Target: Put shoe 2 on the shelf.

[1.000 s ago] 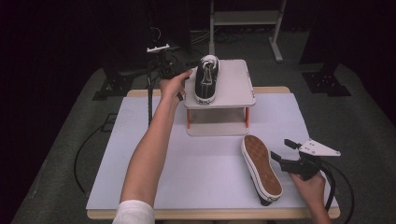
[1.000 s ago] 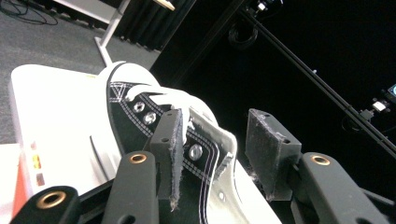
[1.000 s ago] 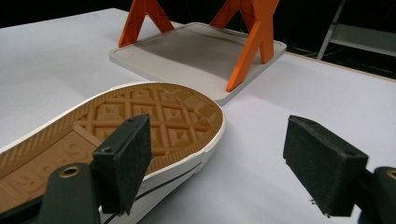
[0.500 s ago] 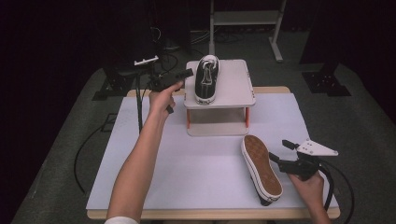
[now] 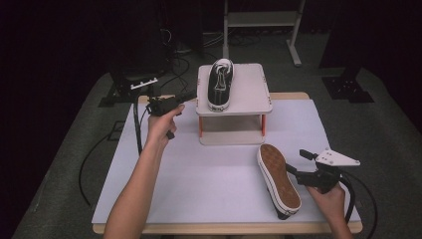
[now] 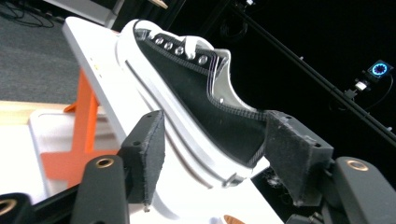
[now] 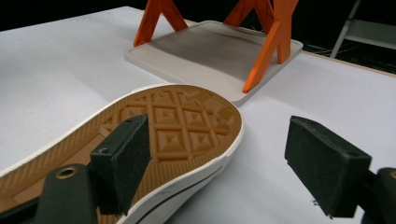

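A black sneaker with white sole (image 5: 219, 84) (image 6: 205, 102) stands upright on the left part of the top shelf of a white stand with orange legs (image 5: 249, 94) (image 6: 91, 70). My left gripper (image 5: 185, 98) (image 6: 217, 135) is open just left of that shelf, its jaws pointing at the shoe's heel and apart from it. A second sneaker (image 5: 278, 179) (image 7: 173, 130) lies sole-up on the white table sheet (image 5: 209, 179) at the front right. My right gripper (image 5: 297, 163) (image 7: 224, 158) is open beside its toe end, the left pad (image 7: 123, 158) close over the sole.
The stand's base plate (image 7: 210, 51) sits just beyond the sole-up shoe. Black cables (image 5: 137, 129) trail off the table's left side. Dark equipment (image 5: 134, 74) stands at the back left and a metal frame (image 5: 261, 20) behind the table.
My left gripper has drawn back from the sneaker on the shelf, moving left and toward the person, with nothing in it. The right gripper and the sole-up shoe have barely moved.
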`<act>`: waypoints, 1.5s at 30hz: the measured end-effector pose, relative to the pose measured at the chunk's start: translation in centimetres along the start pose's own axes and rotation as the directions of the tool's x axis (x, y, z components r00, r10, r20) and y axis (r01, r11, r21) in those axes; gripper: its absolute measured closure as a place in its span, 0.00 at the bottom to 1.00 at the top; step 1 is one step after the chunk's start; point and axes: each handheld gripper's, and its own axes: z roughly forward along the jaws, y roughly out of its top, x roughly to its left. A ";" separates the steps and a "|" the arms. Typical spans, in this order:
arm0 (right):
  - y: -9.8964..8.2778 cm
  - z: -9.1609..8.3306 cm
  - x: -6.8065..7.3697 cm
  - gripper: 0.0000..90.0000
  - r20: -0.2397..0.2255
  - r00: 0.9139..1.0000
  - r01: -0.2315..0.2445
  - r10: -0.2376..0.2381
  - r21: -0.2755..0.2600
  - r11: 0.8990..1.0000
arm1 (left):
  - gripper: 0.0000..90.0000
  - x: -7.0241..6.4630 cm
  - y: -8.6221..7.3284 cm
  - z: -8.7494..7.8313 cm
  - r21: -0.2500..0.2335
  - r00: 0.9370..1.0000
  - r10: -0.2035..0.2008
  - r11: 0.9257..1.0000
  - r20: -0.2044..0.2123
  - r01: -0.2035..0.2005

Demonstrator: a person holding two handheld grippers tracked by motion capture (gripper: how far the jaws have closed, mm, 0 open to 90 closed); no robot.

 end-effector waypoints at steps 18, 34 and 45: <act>0.1 0.3 0.6 0.26 -0.055 0.998 -0.019 0.022 0.048 0.999 | 0.34 1.5 -4.3 -3.8 0.012 1.000 0.029 1.000 -0.004 -0.029; -0.8 -0.6 0.0 0.50 -0.097 0.993 -0.053 0.059 0.069 0.996 | 0.27 3.1 -9.3 -6.6 0.025 0.998 0.048 0.999 -0.033 -0.047; -1.3 -0.3 -0.2 0.61 -0.077 0.995 -0.058 0.065 0.099 0.993 | 0.22 4.0 -12.3 -8.7 0.029 0.995 0.078 0.997 -0.057 -0.077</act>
